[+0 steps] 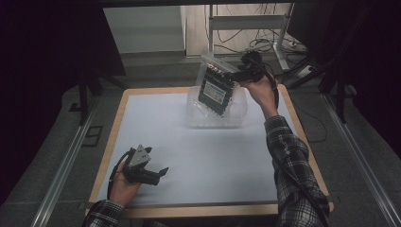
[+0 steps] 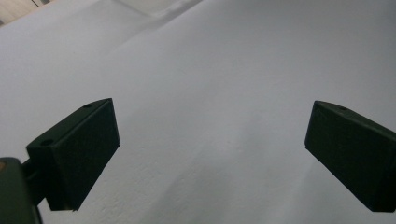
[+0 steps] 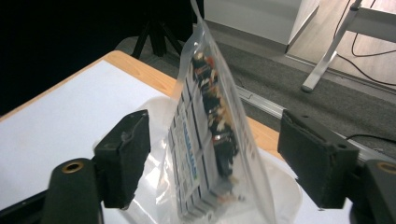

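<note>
right gripper [image 3: 212, 161]: jaws spread, the pads standing clear on either side of the bag, no pinch on it; in the high view it hangs above the far edge of the table.
bag [image 3: 210, 140]: clear plastic pouch with a dark printed pack and small parts inside, standing tilted between the open jaws, its lower end down in the clear tub.
clear tub [image 1: 239, 116]: see-through container on the white sheet near the far edge of the table, a little right of middle; the bag leans out of its top.
left gripper [image 2: 210, 154]: jaws wide apart, nothing between them, only bare white sheet under them; in the high view it rests near the front left corner of the table.
table [image 1: 113, 142]: wooden rim, white sheet over most of the top.
step in hand: by my reading, the drop-off of the bag into the tub, with the grip let go.
next move: likely lift the right gripper straight up and back without catching the bag's top edge, so the pouch settles or tips fully into the tub.
</note>
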A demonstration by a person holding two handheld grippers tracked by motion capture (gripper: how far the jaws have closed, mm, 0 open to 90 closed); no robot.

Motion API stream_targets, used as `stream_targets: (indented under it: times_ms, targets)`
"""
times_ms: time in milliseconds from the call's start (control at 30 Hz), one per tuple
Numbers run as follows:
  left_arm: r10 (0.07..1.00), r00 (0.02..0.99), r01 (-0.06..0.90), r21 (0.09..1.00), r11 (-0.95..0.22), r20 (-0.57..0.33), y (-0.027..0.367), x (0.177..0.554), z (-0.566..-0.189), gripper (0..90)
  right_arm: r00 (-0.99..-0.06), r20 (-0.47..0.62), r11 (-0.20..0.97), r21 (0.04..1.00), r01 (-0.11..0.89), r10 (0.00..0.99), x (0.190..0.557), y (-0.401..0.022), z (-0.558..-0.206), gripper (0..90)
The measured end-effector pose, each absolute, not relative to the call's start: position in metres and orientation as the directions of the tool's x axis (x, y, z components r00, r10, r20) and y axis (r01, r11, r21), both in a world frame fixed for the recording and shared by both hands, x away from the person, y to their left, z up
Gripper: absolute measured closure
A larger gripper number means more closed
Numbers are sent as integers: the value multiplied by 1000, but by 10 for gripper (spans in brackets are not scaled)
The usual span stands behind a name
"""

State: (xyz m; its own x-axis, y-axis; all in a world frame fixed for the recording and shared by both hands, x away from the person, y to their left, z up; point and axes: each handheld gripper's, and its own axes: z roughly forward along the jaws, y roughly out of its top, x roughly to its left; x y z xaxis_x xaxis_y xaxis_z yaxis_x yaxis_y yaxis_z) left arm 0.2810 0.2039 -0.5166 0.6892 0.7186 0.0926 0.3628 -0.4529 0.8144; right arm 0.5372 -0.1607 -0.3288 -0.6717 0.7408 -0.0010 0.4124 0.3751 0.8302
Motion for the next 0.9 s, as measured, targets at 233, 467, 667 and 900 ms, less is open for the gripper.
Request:
stream_targets:
  times_ms: [233,467,667,900]
  targets:
    - [716,691,361,813,-458,96,203,281,-517,26,-690,-1,382,833,400,724,517,-171,-330,186]
    - [711,699,374,808,-456,77,202,280,-514,31,-708,-31,406,836,369,706,493,-178,-331,132]
    - [707,704,378,808,-452,67,200,279,-514,35,-725,-21,409,836,365,688,473,-185,-337,98]
    - [708,702,367,812,-453,77,200,279,-514,34,-745,-27,438,823,362,667,447,-190,-354,51]
